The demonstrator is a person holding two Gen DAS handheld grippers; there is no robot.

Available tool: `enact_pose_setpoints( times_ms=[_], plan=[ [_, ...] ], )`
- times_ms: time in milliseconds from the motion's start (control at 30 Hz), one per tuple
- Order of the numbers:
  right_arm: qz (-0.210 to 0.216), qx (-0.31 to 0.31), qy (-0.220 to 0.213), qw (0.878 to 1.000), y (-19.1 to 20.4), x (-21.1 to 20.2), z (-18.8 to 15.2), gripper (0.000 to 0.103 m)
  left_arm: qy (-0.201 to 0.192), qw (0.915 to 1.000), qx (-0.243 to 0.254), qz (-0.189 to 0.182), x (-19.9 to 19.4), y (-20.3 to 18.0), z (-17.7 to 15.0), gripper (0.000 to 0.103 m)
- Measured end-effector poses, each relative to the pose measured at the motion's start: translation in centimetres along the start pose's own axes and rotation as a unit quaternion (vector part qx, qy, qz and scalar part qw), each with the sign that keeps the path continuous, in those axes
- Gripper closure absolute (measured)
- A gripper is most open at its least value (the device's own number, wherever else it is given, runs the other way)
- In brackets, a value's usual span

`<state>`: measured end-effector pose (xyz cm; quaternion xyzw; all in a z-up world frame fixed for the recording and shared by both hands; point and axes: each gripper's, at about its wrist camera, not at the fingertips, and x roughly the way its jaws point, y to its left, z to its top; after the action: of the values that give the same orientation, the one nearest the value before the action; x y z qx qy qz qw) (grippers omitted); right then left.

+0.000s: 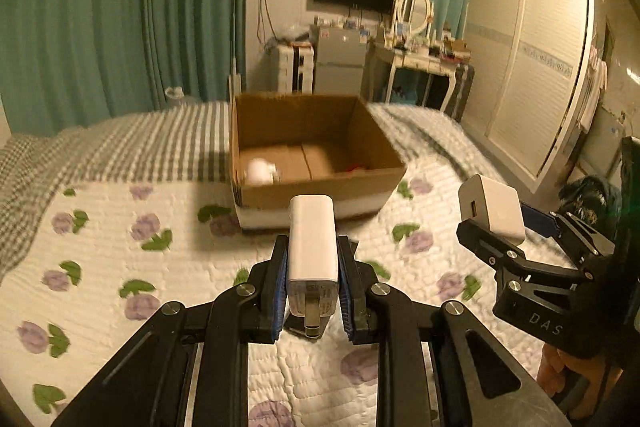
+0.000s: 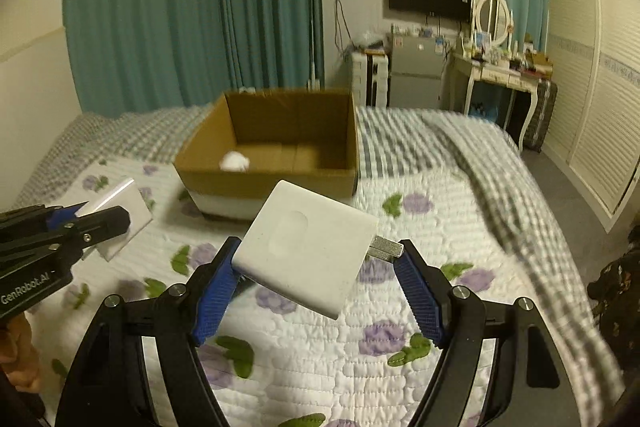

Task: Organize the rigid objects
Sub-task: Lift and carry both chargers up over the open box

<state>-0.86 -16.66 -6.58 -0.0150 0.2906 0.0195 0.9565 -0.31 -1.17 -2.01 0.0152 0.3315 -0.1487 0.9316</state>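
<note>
My left gripper is shut on a slim white plug adapter, held above the flowered quilt just short of the open cardboard box. My right gripper is shut on a square white charger, gripped corner to prong, tilted, also short of the box. Each gripper shows in the other view: the right one with its charger at right, the left one with its adapter at left. A white round object and something red lie in the box.
The box stands mid-bed on a flowered quilt with a grey checked blanket behind and to the right. Teal curtains, a small fridge, a dressing table and a wardrobe stand beyond the bed.
</note>
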Motion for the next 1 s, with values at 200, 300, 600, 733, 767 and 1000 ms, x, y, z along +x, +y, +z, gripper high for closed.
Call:
enact_pose_setpoints(
  times_ms=[200, 300, 600, 733, 767, 1000],
  plan=[
    [0.0, -0.004, -0.045, 0.999, 0.1, -4.7, 2.4, 0.027, -0.041, 0.9991, -0.005, 0.007, -3.4, -0.6, 1.8, 0.081],
    [-0.001, -0.009, -0.064, 0.998, 0.0, -6.7, 3.4, 0.027, -0.066, 0.9977, -0.003, 0.013, -5.1, -0.8, 2.7, 0.081],
    [0.006, -0.014, -0.114, 0.993, 0.5, -10.6, 6.7, 0.027, -0.113, 0.9934, 0.012, 0.01, -7.8, -1.0, 5.9, 0.081],
    [0.011, -0.026, -0.13, 0.991, 1.0, -11.0, 8.5, 0.027, -0.137, 0.9905, 0.009, 0.008, -8.1, -0.7, 7.9, 0.081],
    [0.012, -0.028, -0.133, 0.991, 1.1, -10.9, 9.0, 0.027, -0.14, 0.99, 0.01, 0.008, -7.9, -0.7, 8.2, 0.081],
    [0.02, -0.037, -0.149, 0.988, 1.9, -9.3, 11.5, 0.027, -0.149, 0.9886, 0.015, 0.009, -6.0, -0.4, 10.2, 0.081]
  ],
)
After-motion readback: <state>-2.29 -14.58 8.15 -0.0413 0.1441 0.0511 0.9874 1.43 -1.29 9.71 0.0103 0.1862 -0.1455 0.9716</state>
